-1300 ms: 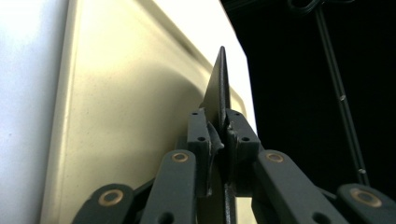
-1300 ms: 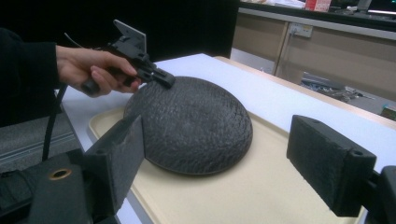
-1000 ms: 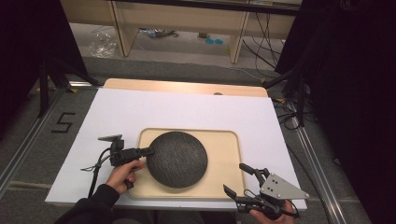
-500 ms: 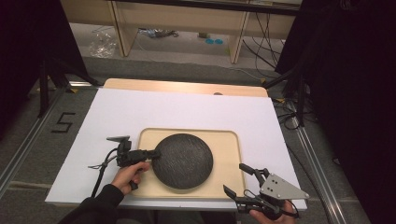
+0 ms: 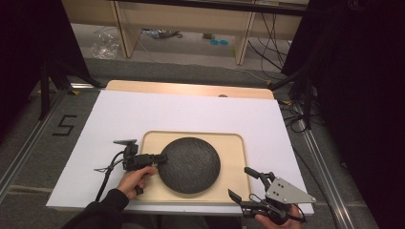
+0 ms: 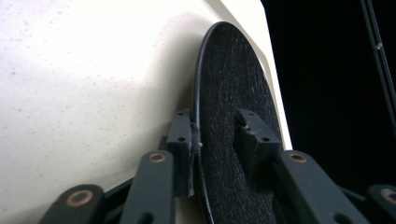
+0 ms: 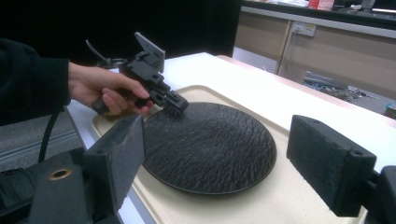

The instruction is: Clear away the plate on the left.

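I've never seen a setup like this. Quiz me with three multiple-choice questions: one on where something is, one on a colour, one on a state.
1. Where does the plate lie?
A on the floor
B on the beige tray
C on a shelf

2. What colour is the plate?
A white
B red
C black

3. How are the right gripper's fingers?
A open, gripping nothing
B shut on the plate
C shut on the tray

Answers:
1 B, the tray's rim runs all round it.
2 C, its textured face is black.
3 A, the fingers stand wide apart.
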The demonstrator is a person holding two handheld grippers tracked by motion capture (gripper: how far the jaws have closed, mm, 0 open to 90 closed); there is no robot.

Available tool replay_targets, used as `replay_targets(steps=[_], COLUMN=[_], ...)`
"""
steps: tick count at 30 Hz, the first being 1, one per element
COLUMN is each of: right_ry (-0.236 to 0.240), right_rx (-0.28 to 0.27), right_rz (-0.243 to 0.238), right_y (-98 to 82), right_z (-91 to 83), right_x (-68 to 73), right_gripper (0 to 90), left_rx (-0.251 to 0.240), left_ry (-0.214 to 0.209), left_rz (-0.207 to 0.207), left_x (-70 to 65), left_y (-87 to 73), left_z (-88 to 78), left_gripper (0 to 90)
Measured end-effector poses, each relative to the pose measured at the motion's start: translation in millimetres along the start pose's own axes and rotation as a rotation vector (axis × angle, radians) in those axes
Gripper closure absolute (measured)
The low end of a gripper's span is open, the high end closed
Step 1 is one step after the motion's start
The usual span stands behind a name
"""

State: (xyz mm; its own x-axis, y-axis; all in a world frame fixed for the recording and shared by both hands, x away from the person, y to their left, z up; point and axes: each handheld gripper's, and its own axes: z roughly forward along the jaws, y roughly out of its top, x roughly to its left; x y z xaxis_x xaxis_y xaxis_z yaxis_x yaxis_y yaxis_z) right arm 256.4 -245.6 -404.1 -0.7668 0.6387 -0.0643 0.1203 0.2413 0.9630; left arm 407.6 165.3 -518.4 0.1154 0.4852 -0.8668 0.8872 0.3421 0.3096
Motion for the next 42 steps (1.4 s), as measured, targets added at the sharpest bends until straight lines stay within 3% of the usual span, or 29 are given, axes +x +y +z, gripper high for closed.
replay_targets(steps=[3,4,5,7,8,10,15,22,25,27,30,32,42], right_ry=[-0.001,0.000,0.000,0.001,0.000,-0.001,0.003,0.002,0.000,-0.002,-0.003,-0.003,-0.005], right_rx=[0.002,0.001,0.000,0.000,0.002,-0.003,0.000,0.005,0.001,-0.001,0.001,0.001,0.000], right_rz=[-0.005,-0.003,0.000,-0.001,-0.002,0.000,0.000,-0.002,-0.002,-0.003,-0.002,-0.002,-0.002], right_y=[-0.6,-0.5,-0.1,-0.3,-0.6,-0.2,-0.2,-0.4,-0.7,-0.9,-1.0,-1.1,-1.3], right_z=[0.2,0.0,-0.3,-0.7,-1.0,-1.3,-1.7,-2.1,-2.2,-1.6,-1.8,-1.9,-2.0], right_x=[-0.3,0.0,0.1,-0.3,-0.3,-0.4,-0.1,-0.3,-0.5,-0.9,-0.4,-0.5,-0.4], right_gripper=[20.9,20.8,20.9,20.9,20.9,20.9,20.9,20.8,20.9,20.9,20.8,20.9,20.8], left_rx=[0.007,0.000,-0.028,-0.035,-0.025,-0.025,-0.008,-0.052,-0.070,-0.069,-0.082,-0.088,-0.106], left_ry=[-0.004,0.001,0.032,0.027,0.027,0.029,0.033,0.066,0.023,0.025,0.064,0.070,0.087], left_rz=[-0.003,0.012,0.046,0.078,0.061,0.082,0.081,0.148,0.154,0.186,0.282,0.319,0.436], left_x=[-0.4,-0.8,-2.5,0.5,1.1,1.2,-0.3,-6.3,-9.9,-13.1,-19.3,-22.2,-34.2], left_y=[0.9,1.4,1.7,4.4,6.1,6.0,9.1,16.9,20.3,23.4,26.0,26.0,19.2], left_z=[-0.6,-2.1,-3.8,-6.3,-7.7,-8.9,-15.5,-35.6,-47.0,-53.4,-62.2,-67.3,-90.8], left_gripper=[64.0,63.0,62.2,57.8,56.3,55.5,51.1,46.3,44.3,41.0,38.0,36.5,29.9])
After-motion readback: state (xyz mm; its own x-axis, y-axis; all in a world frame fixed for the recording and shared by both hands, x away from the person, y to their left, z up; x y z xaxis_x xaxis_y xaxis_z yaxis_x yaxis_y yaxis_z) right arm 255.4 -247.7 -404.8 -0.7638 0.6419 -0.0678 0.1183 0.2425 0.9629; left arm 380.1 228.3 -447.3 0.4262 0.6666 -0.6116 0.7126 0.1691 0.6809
